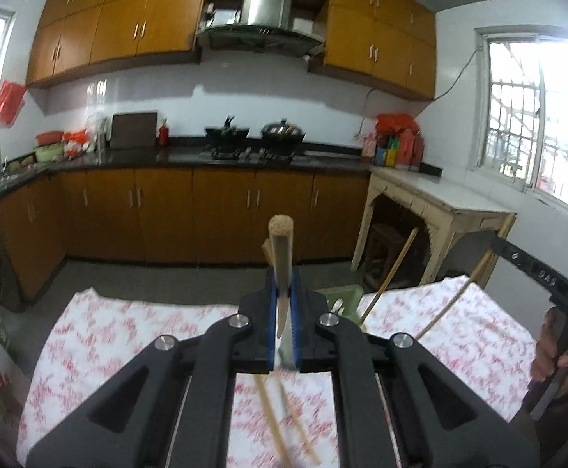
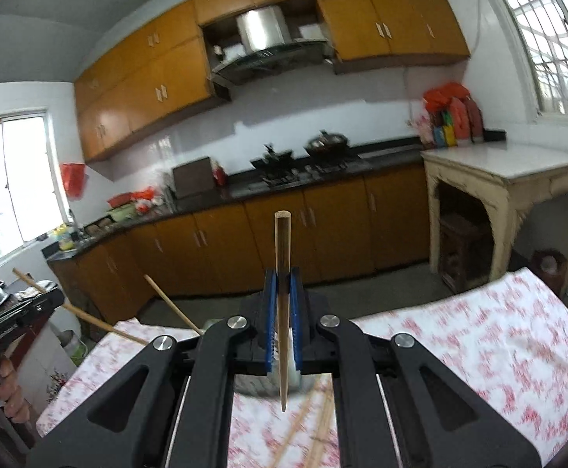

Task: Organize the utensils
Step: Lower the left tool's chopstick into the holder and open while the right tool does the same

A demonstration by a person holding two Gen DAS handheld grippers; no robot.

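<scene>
Above the desk with the pink and white flowered cloth (image 1: 135, 335), the left hand-held gripper (image 1: 282, 292) is clamped on a knife with a round pale wooden handle (image 1: 280, 249). Its blue pads (image 1: 270, 312) press on both sides of the knife. The handle points up and away, and the shiny blade runs down between the pads toward the cloth. Two thin wooden chopsticks (image 1: 276, 425) lie on the cloth right under this gripper, and they look blurry.

A light green plastic bin (image 1: 344, 296) sits on the desk just past the left gripper. Long wooden sticks (image 1: 391, 273) lean out of it, and something shiny shows inside it too.

Over the same flowered cloth (image 2: 478, 343), the right hand-held gripper (image 2: 282, 292) is clamped on one long brown wooden chopstick (image 2: 282, 273). The chopstick stands almost straight up between the blue pads (image 2: 271, 312). Its flat end is on top and its thin tip hangs down near the cloth without touching it. More pale chopsticks (image 2: 319, 425) lie on the cloth under it, but they are too blurry to count.

Far behind are orange-brown wooden kitchen cupboards (image 1: 221, 206), a black stove with two dark pans (image 1: 252, 136), and an old cream side table with a white top (image 1: 432, 195).
</scene>
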